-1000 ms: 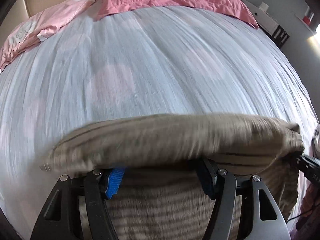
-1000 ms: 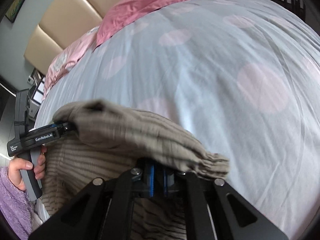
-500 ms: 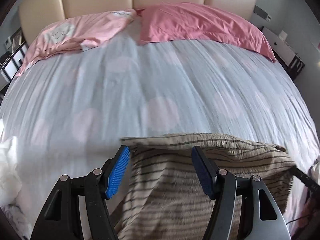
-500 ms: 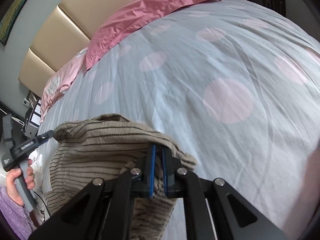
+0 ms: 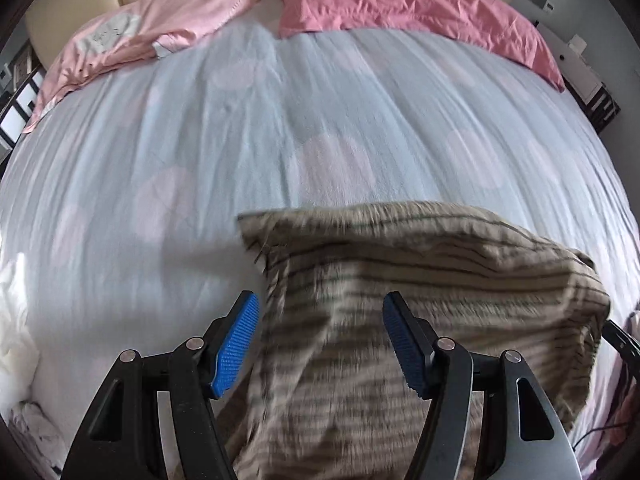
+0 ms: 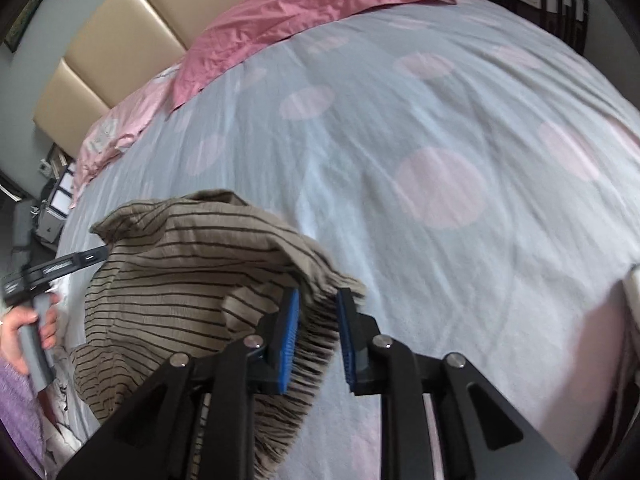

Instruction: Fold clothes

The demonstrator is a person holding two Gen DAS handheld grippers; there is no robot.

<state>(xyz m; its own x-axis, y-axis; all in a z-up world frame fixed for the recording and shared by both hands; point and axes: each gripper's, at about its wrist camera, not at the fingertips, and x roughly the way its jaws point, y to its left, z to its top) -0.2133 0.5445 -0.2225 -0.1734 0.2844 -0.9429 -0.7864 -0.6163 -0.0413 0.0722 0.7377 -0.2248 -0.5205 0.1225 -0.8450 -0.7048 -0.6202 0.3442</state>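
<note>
Nearest the right wrist camera: right gripper [image 6: 318, 338], its jaws opening; the fringed corner of the striped garment [image 6: 180, 280] lies between the blue pads, apparently being let go so the fold can settle.
Left gripper [image 5: 320, 344]: jaws standing wide, nothing clamped; the garment's left edge passes under the gap, blurred, so contact with the pads [image 5: 236, 346] cannot be told.
Garment: taupe with dark stripes, doubled over at the near edge of the bed, top layer loose and puffed, likely just laid.
Duvet [image 5: 280, 120]: pale blue with pink dots, serving as the folding surface.
Far end: pink pillows [image 5: 400, 4] against a beige headboard [image 6: 132, 24].
</note>
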